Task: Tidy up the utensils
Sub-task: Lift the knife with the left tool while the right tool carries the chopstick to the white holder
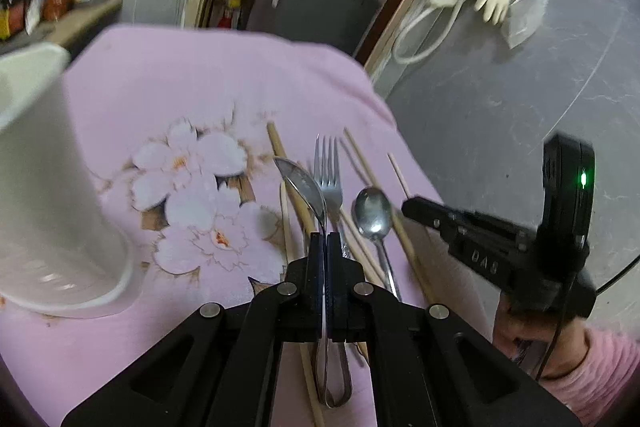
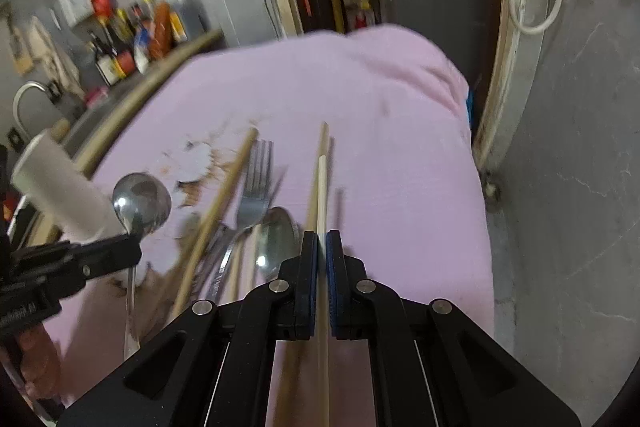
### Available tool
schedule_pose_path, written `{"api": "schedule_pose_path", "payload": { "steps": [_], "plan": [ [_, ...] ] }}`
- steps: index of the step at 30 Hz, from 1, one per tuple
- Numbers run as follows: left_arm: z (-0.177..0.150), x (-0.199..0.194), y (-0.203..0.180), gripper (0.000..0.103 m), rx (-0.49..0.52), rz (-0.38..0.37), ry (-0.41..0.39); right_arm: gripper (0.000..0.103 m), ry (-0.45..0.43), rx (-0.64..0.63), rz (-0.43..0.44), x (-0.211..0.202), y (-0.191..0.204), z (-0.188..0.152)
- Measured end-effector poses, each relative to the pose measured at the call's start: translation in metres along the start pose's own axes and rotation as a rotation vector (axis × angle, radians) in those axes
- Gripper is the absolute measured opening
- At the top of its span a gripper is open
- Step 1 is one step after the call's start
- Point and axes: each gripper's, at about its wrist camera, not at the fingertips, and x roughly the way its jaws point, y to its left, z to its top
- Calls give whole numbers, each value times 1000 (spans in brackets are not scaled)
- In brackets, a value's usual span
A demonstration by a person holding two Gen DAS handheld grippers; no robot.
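In the left wrist view, the left gripper [image 1: 324, 239] is clenched on a large spoon [image 1: 306, 189], its two black fingers [image 1: 315, 267] pressed against the thin handle; the bowl stands edge-on just past the fingertips and the handle's end hangs below, near the bottom of the view. Under it, on a pink cloth with a flower print [image 1: 208, 99], lie a fork [image 1: 329, 171], a smaller spoon [image 1: 373, 213] just right of the fork, and several wooden chopsticks [image 1: 280, 151] crossing among them. A white cup [image 1: 48, 183] stands upright on the cloth at the left, well apart from the cutlery. The right gripper [image 1: 412, 206] shows at the right, over the cloth's edge, with a pink sleeve [image 1: 600, 363] behind it. In the right wrist view, the right gripper [image 2: 322, 243] grasps a pale chopstick [image 2: 322, 187], which runs straight out between its fingers [image 2: 309, 267] toward the far side, above another chopstick [image 2: 316, 167] lying on the pink cloth [image 2: 380, 107]. Left of it lie the fork [image 2: 256, 187], the smaller spoon [image 2: 276, 239] and a longer chopstick [image 2: 224, 199]. Farther left, the left gripper [image 2: 136, 247] holds the large spoon [image 2: 142, 201] with its bowl raised beside the white cup [image 2: 52, 179].
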Motion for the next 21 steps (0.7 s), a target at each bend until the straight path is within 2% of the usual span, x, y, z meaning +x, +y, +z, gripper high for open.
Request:
{"api": "schedule_pose_path", "payload": {
  "steps": [1,8,13,21],
  "plan": [
    [-2,-5,-2,0,5,4,-22,3,-67,-23,-11,-11,4,-7],
    [-11,-39,-15,0,51,31,-240,3,-392,-106,-55,-63,38,-27],
    [-10,-70,-22,0,76,44,-386,3,-598,-149,-76,-88,68,-20],
    [6,-125,-3,0,77,78,-557,3,-766,-145,11,-107,110,6]
  ]
}}
